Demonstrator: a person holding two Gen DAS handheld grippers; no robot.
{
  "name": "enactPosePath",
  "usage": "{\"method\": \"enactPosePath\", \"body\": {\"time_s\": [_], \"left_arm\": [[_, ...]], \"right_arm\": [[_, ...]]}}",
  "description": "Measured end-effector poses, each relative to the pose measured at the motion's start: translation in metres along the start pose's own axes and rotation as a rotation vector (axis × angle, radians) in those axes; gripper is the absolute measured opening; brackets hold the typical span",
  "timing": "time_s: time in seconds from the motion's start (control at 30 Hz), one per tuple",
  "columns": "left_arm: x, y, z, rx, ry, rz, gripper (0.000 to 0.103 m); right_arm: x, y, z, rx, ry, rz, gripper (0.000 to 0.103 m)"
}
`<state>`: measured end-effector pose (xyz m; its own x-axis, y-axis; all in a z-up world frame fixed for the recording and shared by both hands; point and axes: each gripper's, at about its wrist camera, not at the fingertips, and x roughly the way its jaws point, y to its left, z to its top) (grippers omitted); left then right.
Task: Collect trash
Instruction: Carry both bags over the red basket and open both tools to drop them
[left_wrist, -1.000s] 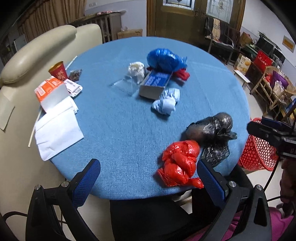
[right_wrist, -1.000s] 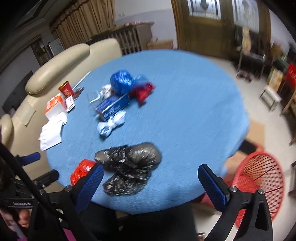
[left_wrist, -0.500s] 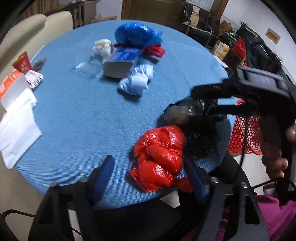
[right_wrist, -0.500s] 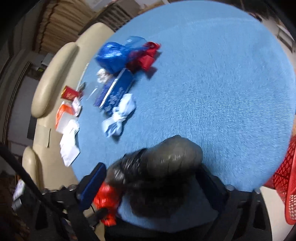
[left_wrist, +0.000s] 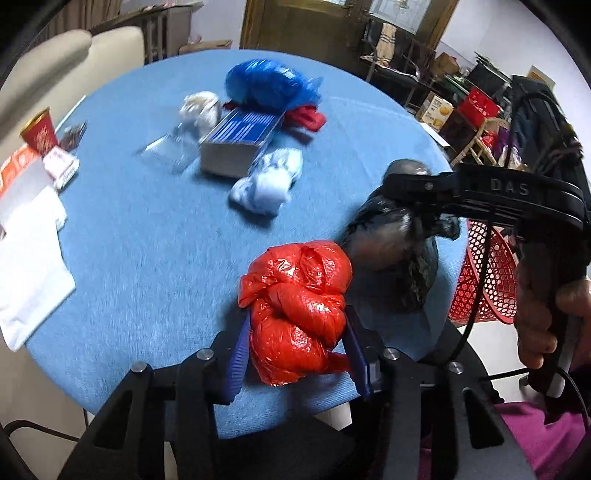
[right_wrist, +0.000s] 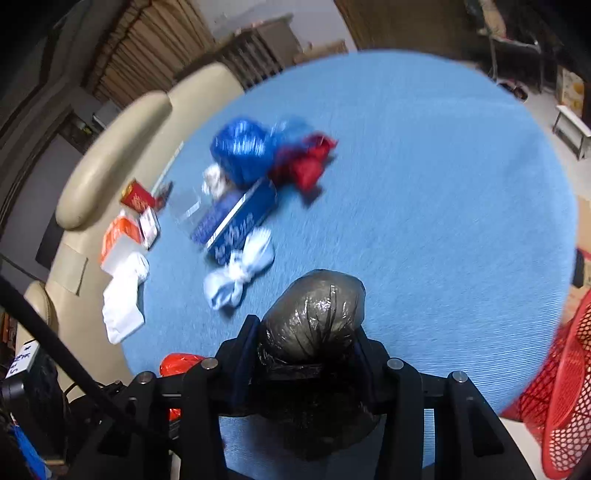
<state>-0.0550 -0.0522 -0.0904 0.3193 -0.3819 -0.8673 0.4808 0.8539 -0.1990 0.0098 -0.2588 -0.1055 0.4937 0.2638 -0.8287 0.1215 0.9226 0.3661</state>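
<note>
- The red bag (left_wrist: 295, 310), a second ago lying ahead of wide-open jaws, now sits between the closing left gripper (left_wrist: 295, 354).
- The black bag (right_wrist: 314, 325) is clamped in the right gripper (right_wrist: 303, 354).
- We judge both ready to lift off the counter (left_wrist: 147, 240) toward the red basket (right_wrist: 569, 387) at right.

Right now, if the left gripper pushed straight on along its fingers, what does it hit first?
The red bag: it already sits between the closing jaws of the left gripper, so going on would drive it into the blue table. Beyond it lies the white bag, though depth there is unclear.
</note>
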Motion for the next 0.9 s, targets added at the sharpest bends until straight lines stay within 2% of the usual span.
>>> {"method": "enactPosePath", "body": {"time_s": [0.13, 0.23, 0.37, 0.5, 0.6, 0.73, 0.9], "left_arm": [[-0.004, -0.029, 0.017, 0.087, -0.014, -0.002, 0.049], [-0.002, -0.063, 0.034, 0.177, -0.015, -0.029, 0.049], [0.006, -0.118, 0.052, 0.318, -0.006, -0.080, 0.049], [0.022, -0.174, 0.066, 0.437, 0.016, -0.139, 0.049], [0.034, -0.218, 0.072, 0.509, 0.039, -0.191, 0.049], [0.056, -0.263, 0.076, 0.573, 0.086, -0.223, 0.049], [0.087, -0.301, 0.077, 0.618, 0.152, -0.238, 0.050]], "right_arm": [[-0.038, -0.020, -0.004, 0.003, -0.103, -0.040, 0.049], [-0.077, -0.052, -0.012, 0.052, -0.184, -0.063, 0.049], [-0.127, -0.100, -0.027, 0.117, -0.272, -0.125, 0.049], [-0.176, -0.166, -0.049, 0.245, -0.342, -0.196, 0.049], [-0.196, -0.204, -0.060, 0.318, -0.370, -0.232, 0.050], [-0.212, -0.249, -0.076, 0.406, -0.381, -0.278, 0.051], [-0.208, -0.285, -0.094, 0.489, -0.338, -0.262, 0.052]]}}
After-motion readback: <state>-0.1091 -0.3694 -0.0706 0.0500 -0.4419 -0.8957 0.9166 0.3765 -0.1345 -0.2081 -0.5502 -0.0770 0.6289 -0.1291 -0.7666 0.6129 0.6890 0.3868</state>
